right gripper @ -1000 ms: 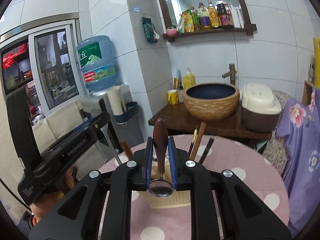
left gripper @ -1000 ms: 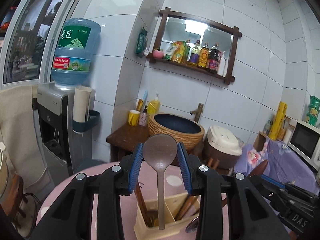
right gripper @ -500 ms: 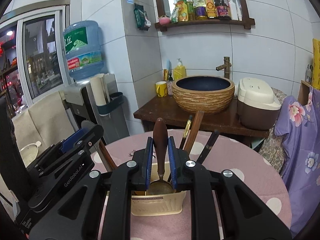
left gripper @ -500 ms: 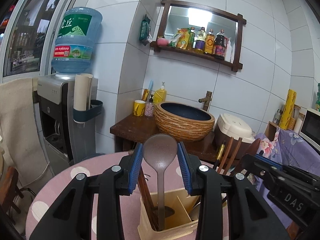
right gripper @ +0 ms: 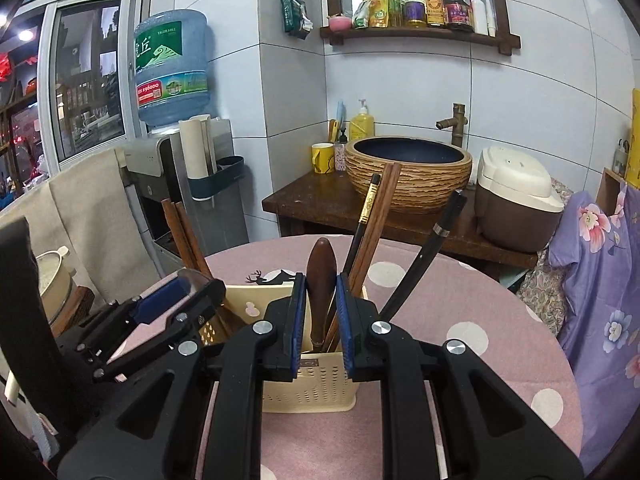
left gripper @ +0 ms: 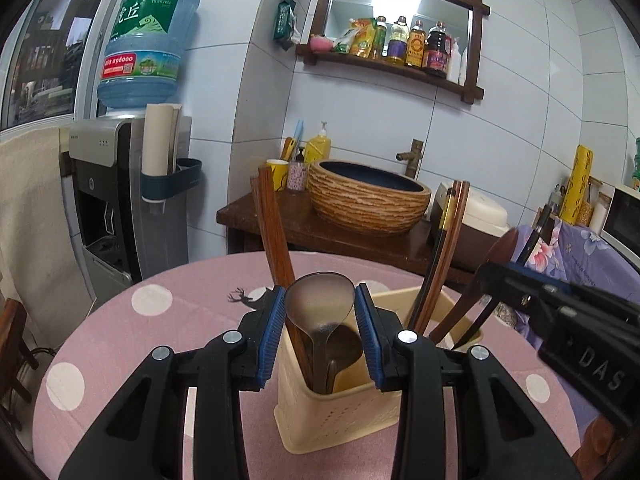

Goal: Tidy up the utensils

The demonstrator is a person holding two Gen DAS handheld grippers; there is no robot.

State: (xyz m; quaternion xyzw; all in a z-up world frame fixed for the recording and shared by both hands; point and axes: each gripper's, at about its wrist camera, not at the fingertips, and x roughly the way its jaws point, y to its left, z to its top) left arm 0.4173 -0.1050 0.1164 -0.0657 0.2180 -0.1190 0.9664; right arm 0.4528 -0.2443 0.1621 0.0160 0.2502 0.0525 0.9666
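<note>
A cream plastic utensil holder [left gripper: 340, 408] [right gripper: 312, 390] stands on the pink dotted table. My left gripper [left gripper: 320, 312] is shut on the bowl of a grey spoon [left gripper: 320, 300], handle down inside the holder's left compartment. My right gripper [right gripper: 321, 304] is shut on the brown wooden handle [right gripper: 321, 276] of a metal spoon, its lower end down in the holder. Wooden chopsticks [left gripper: 274, 232] [right gripper: 374, 224] and a black chopstick [right gripper: 428, 256] stand tilted in the holder. The right gripper also shows in the left wrist view [left gripper: 560, 312], and the left gripper shows in the right wrist view [right gripper: 172, 304].
The round table [right gripper: 460, 312] has a pink cloth with white dots. Behind it a dark wooden stand carries a woven basin [left gripper: 366, 196] and a rice cooker [right gripper: 516, 200]. A water dispenser [left gripper: 128, 184] stands at the left. A purple floral cloth [right gripper: 600, 264] hangs at the right.
Both grippers have moved down toward the holder. The grey spoon's handle and the wooden-handled spoon's bowl have sunk deeper into the holder.
</note>
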